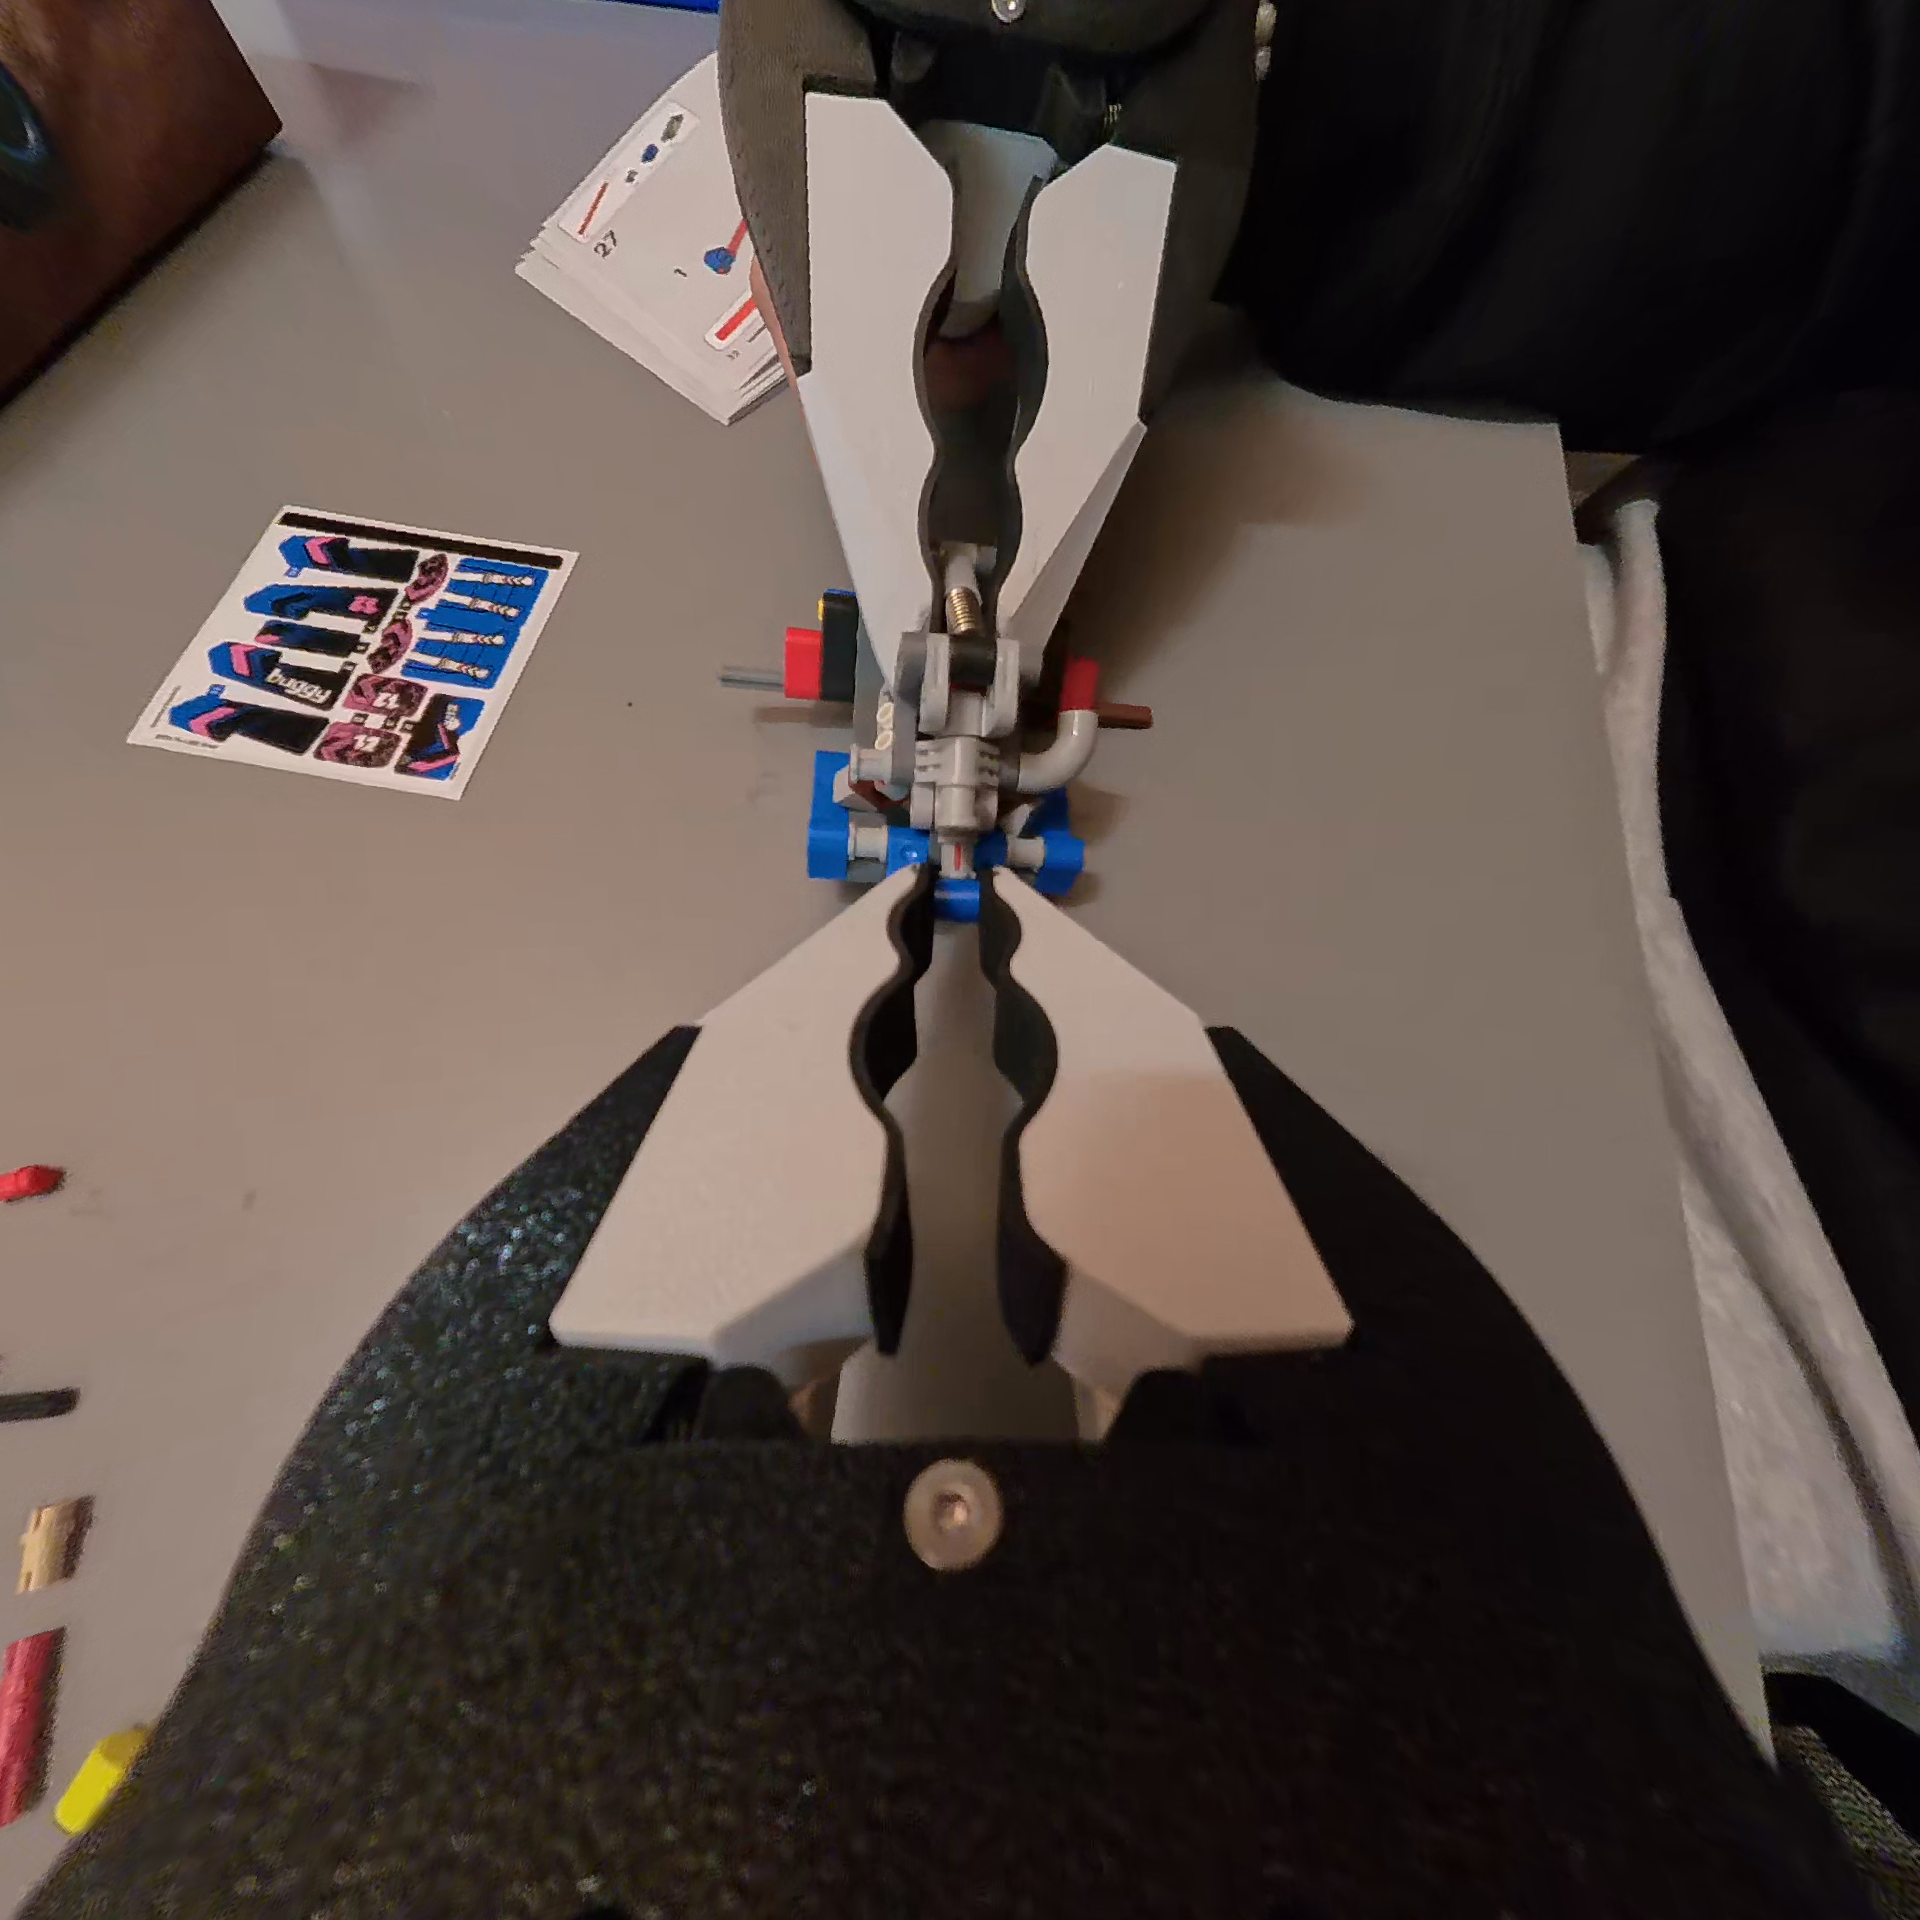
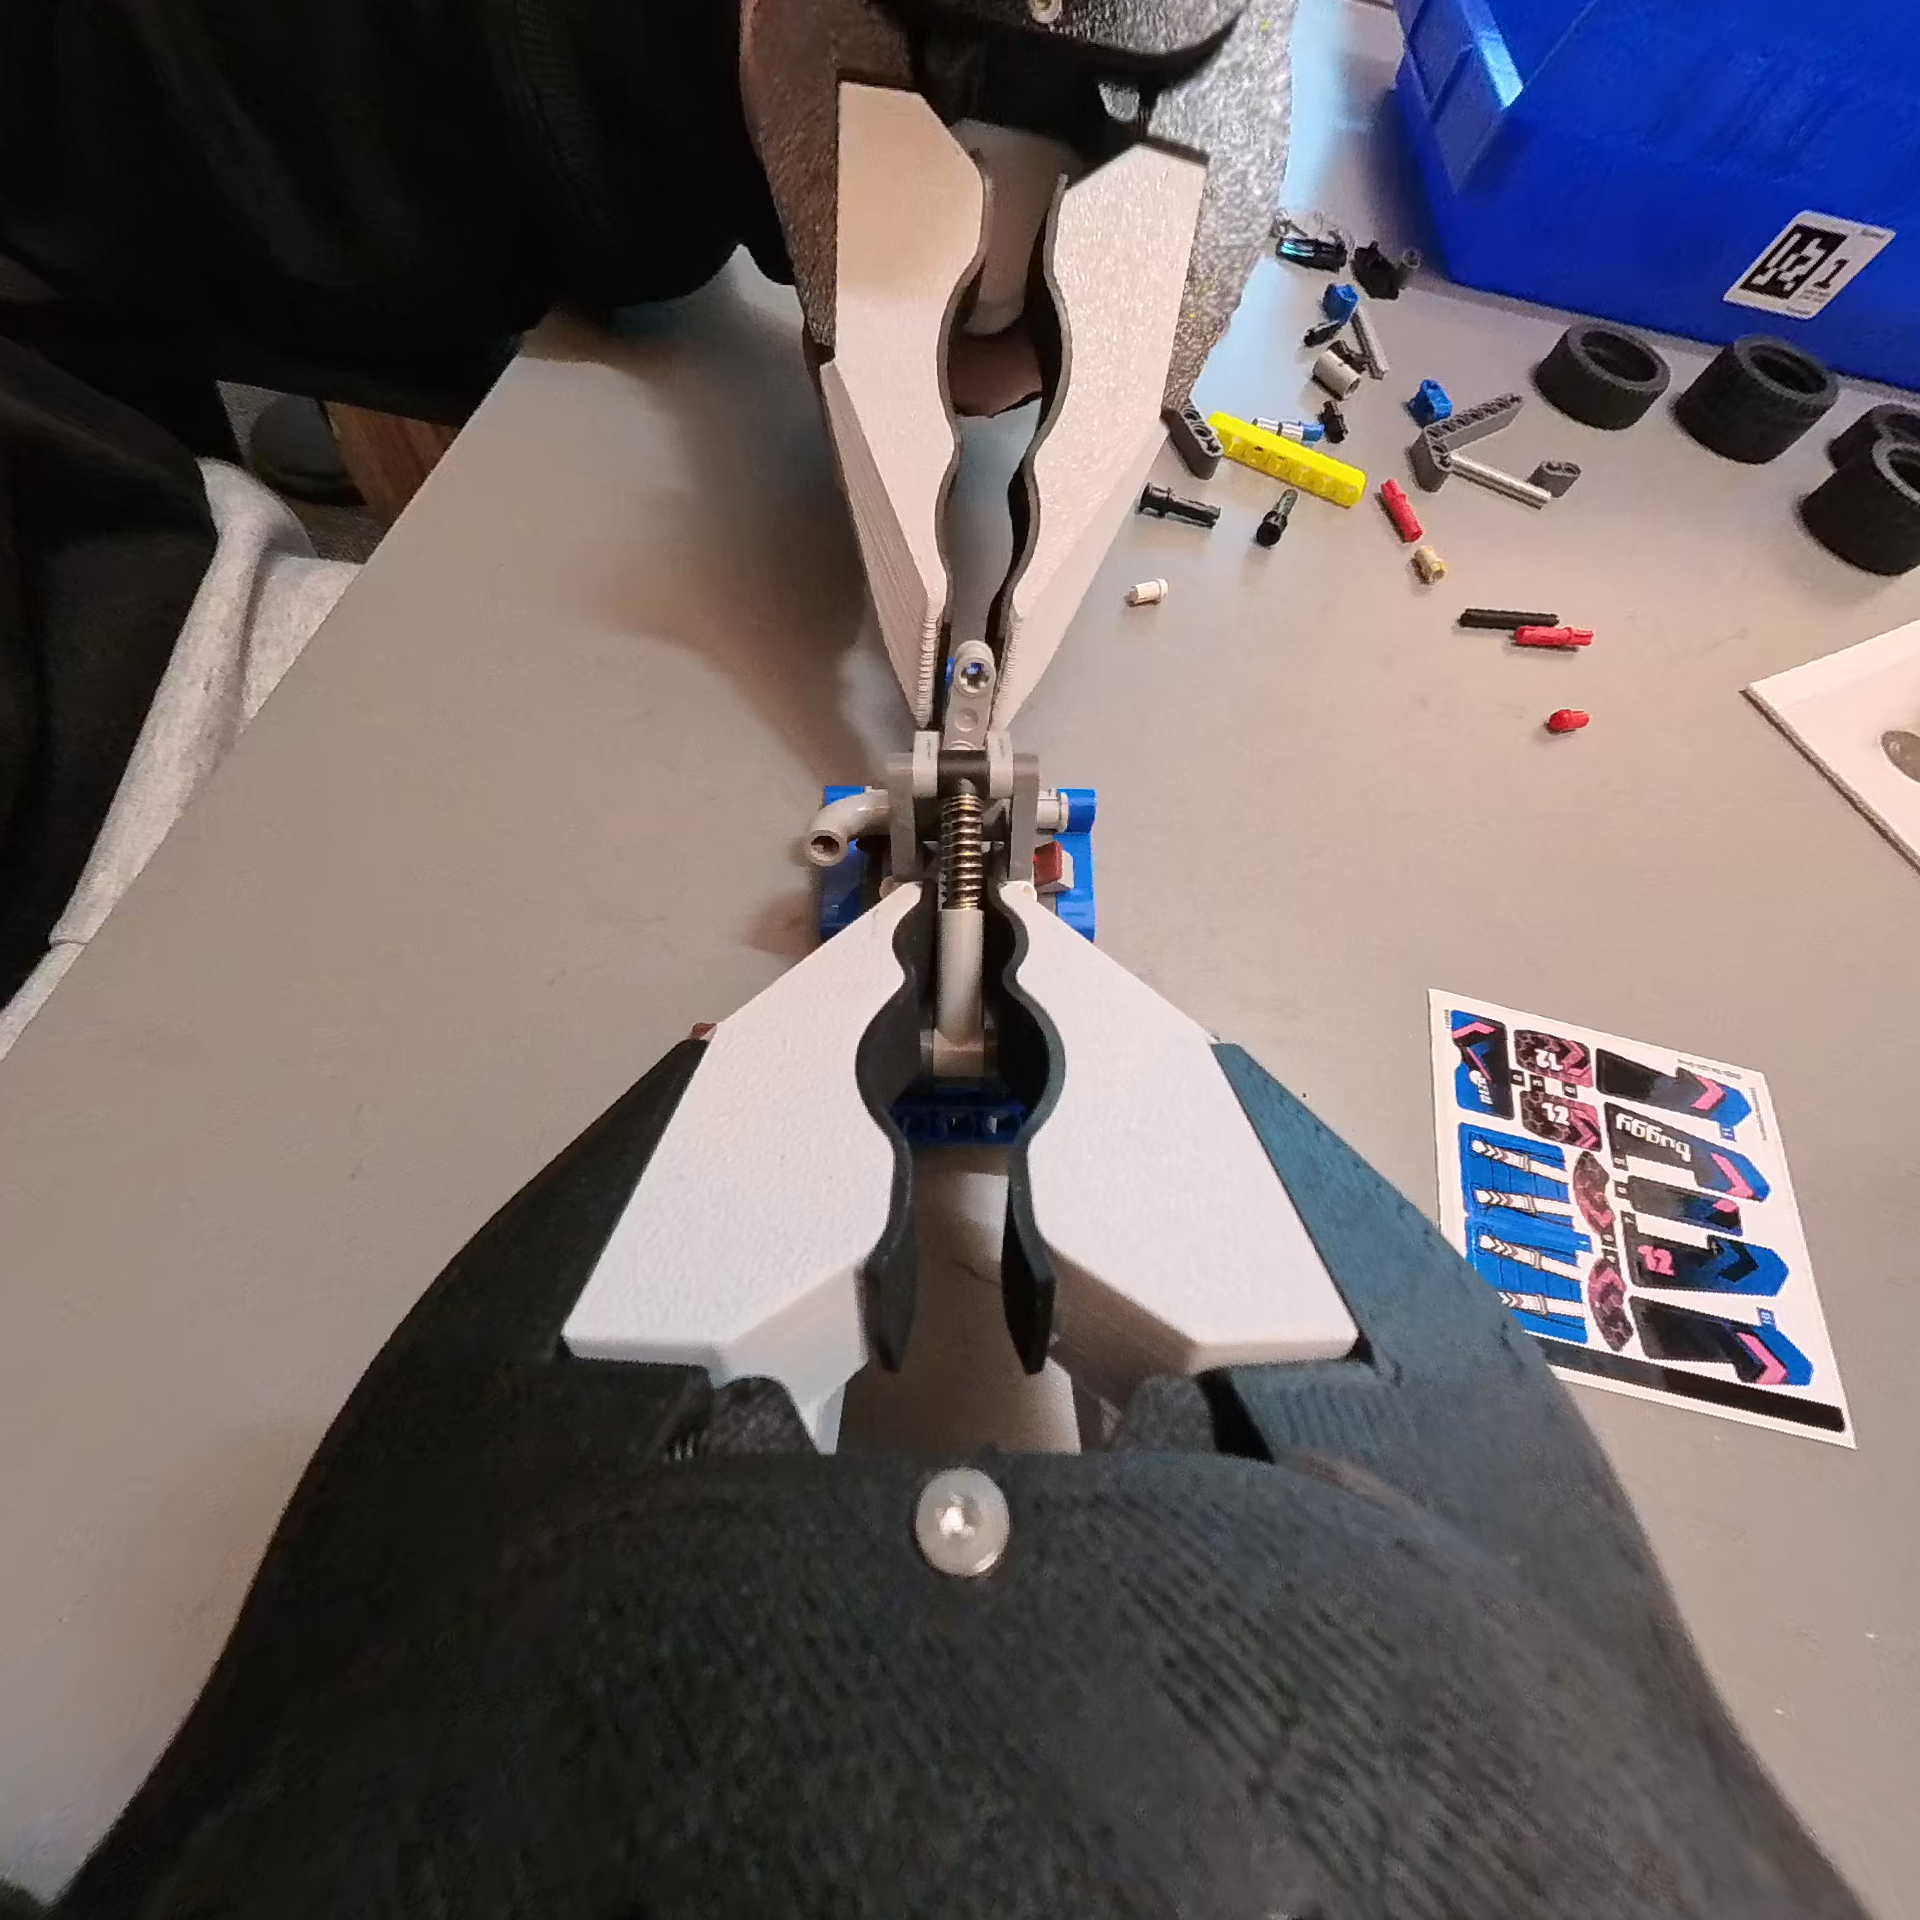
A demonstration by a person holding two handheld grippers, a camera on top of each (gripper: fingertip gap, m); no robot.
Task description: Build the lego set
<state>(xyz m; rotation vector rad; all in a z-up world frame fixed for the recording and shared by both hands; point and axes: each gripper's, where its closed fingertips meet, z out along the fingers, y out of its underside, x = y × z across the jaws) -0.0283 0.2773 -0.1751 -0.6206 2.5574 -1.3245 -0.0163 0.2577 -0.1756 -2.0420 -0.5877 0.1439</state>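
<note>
**Two grippers clamp a small lego build from opposite ends**

In the left wrist view, the left gripper [image 1: 954, 883] fills the lower frame, its grey fingers closed on the blue base end of the part-built blue and grey lego assembly [image 1: 951, 769], which sits at frame centre on the grey table [image 1: 364, 987]. From the top of the frame the right gripper [image 1: 971, 582] reaches in, closed on the assembly's far end around the metal-spring shock absorber [image 1: 964, 608]. A printed sticker sheet [image 1: 353, 655] lies flat at centre left, and a stapled instruction booklet [image 1: 665, 249] at upper left.

In the right wrist view, loose lego pieces, among them a yellow studded beam [image 2: 1288, 452], are scattered at upper right. Beyond them stand black rubber tyres [image 2: 1756, 400] before a blue plastic bin [image 2: 1662, 135].
</note>
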